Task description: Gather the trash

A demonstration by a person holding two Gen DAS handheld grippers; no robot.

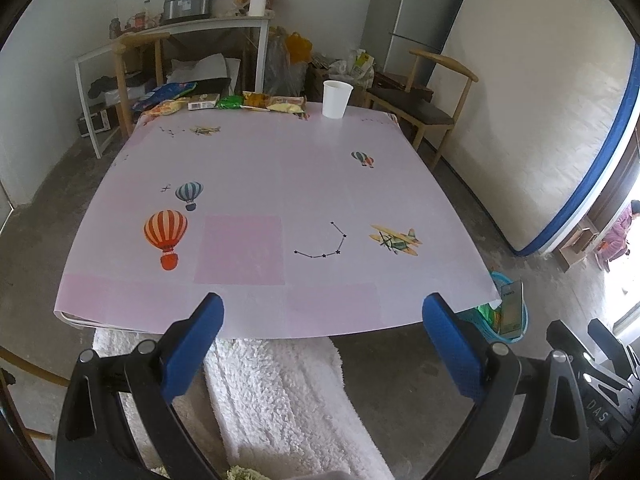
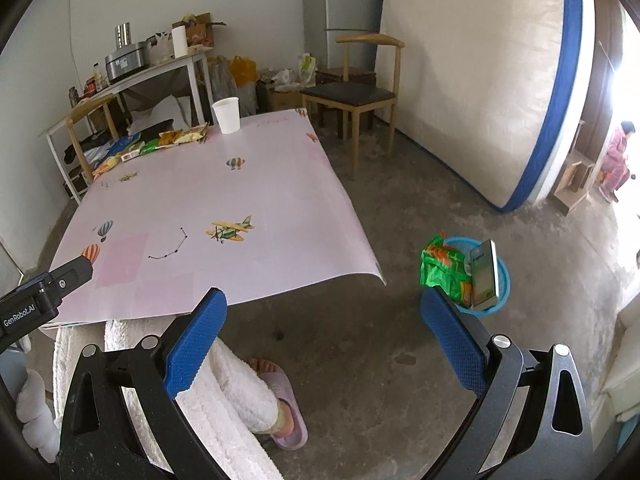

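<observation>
Several snack wrappers (image 1: 244,103) (image 2: 160,142) and a small box (image 1: 203,102) lie in a row along the far edge of the pink table (image 1: 260,184) (image 2: 208,200). A white paper cup (image 1: 336,99) (image 2: 227,115) stands upright beside them. On the floor right of the table sits a blue bin (image 2: 502,280) (image 1: 520,316) holding a green wrapper (image 2: 442,270) and a box (image 2: 486,274). My left gripper (image 1: 323,312) is open and empty at the table's near edge. My right gripper (image 2: 323,308) is open and empty above the floor, left of the bin.
A person's legs in white fleece (image 2: 236,396) and a lilac slipper (image 2: 288,420) are under the near table edge. Wooden chairs (image 2: 352,96) (image 1: 424,100) stand at the far right corner. A mattress (image 2: 480,72) leans on the right wall. A cluttered shelf (image 1: 180,36) stands behind.
</observation>
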